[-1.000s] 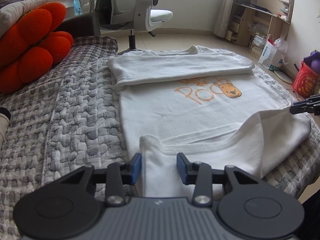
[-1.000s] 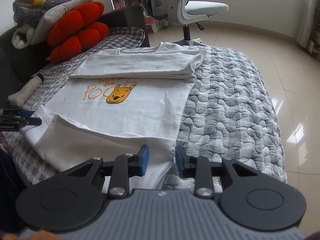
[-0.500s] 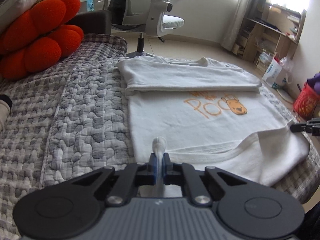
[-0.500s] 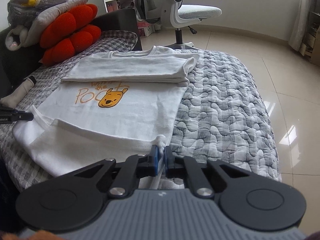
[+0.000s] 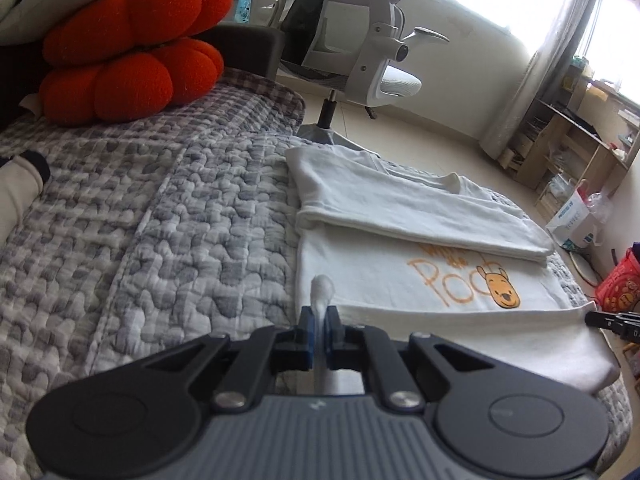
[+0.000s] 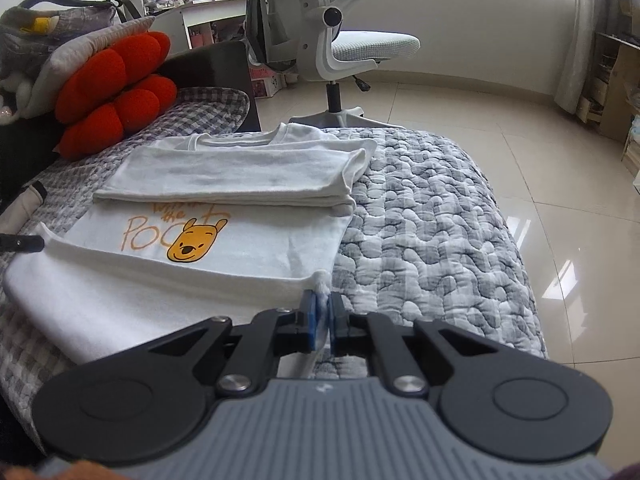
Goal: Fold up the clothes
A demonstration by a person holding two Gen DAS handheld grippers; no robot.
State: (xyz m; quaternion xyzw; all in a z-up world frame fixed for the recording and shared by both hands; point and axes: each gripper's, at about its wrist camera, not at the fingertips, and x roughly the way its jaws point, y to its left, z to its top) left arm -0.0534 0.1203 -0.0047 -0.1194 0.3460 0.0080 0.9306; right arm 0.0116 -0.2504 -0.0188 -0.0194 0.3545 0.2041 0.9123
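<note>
The folded sleeves hide the upper lettering on the shirt.

Each camera sits low behind its own gripper, close over the near edge of the quilted bed, looking forward along the fingers. The left wrist view faces across toward the window side; the right wrist view angles toward the red cushion. Both share the white T-shirt and office chair.

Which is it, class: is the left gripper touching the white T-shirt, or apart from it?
Touching. The left wrist view shows the left gripper shut on a pinched corner of the white T-shirt.
</note>
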